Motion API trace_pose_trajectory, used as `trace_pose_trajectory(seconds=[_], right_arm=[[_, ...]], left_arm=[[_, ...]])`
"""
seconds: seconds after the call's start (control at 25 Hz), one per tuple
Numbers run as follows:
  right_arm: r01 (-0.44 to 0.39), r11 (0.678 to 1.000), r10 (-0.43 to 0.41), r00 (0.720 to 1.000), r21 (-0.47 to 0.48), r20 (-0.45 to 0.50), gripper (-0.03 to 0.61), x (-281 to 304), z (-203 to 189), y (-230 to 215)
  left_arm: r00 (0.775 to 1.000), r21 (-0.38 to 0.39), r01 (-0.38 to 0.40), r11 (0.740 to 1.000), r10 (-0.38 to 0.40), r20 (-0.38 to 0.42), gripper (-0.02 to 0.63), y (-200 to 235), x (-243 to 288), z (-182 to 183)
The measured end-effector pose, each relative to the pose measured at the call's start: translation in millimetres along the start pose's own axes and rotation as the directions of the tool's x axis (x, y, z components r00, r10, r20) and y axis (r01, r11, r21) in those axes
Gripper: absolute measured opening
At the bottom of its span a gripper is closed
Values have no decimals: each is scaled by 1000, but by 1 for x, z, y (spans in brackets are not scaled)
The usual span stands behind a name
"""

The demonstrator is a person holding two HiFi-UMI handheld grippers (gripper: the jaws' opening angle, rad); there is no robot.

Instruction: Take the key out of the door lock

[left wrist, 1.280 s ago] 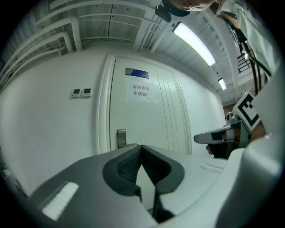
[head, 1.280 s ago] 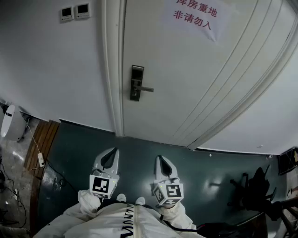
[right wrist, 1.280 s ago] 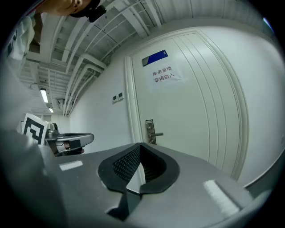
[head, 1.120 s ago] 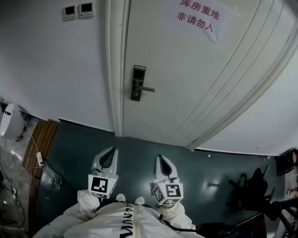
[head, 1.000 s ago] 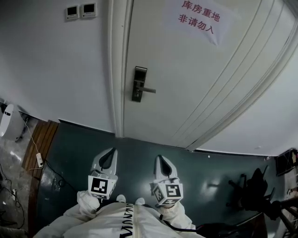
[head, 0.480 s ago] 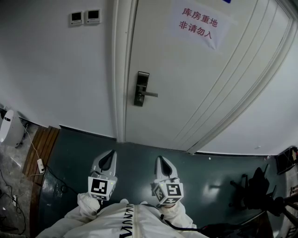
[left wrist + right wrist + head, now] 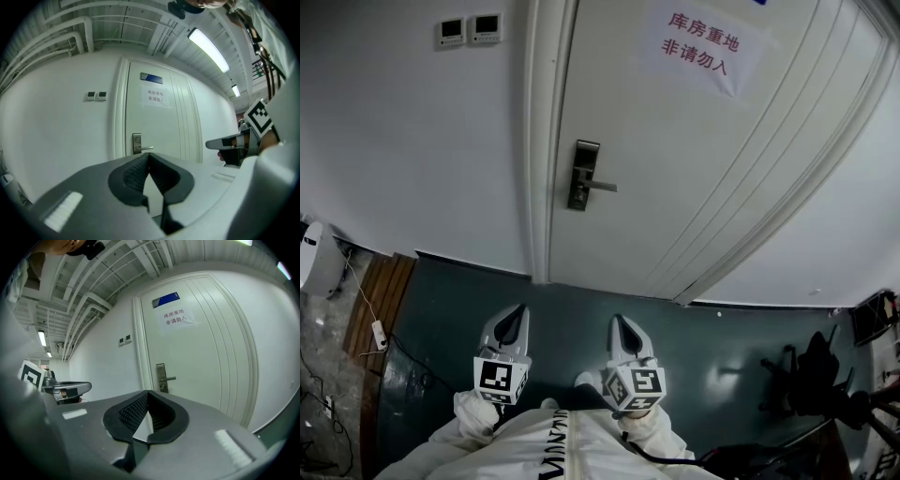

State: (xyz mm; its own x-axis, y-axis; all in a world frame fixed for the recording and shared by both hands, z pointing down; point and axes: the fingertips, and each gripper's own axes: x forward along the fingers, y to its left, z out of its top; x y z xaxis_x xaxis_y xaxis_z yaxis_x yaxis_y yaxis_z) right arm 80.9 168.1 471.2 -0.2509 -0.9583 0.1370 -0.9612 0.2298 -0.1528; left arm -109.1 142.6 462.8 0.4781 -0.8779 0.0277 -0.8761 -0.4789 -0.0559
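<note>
A white door carries a dark metal lock plate with a lever handle, also seen as the lock plate and the lock plate from the grippers. The key is too small to make out. Both grippers are held low and well back from the door, over the dark floor. My left gripper is shut with nothing in it, tips meeting in its own view. My right gripper is shut and empty too.
A paper notice with red characters hangs on the door. Two wall panels sit left of the frame. A wooden board with a cable lies at the left, a dark chair at the right. White sleeves fill the bottom.
The view has drifted so the lock plate sits a little higher and further right; the door looks slightly nearer. Both grippers keep their pose and stay shut.
</note>
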Motion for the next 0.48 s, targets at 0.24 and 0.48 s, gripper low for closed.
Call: trace_pose_trajectory(seconds=[0.24, 0.48], right_arm=[[5, 1000, -5, 1000, 9, -12, 2, 10, -7, -11], [-28, 1000, 28, 1000, 8, -6, 2, 45, -2, -22]], left_arm=[[1000, 1, 10, 1000, -10, -15, 0, -3, 14, -5], [1000, 10, -25, 1000, 25, -15, 0, 9, 38, -8]])
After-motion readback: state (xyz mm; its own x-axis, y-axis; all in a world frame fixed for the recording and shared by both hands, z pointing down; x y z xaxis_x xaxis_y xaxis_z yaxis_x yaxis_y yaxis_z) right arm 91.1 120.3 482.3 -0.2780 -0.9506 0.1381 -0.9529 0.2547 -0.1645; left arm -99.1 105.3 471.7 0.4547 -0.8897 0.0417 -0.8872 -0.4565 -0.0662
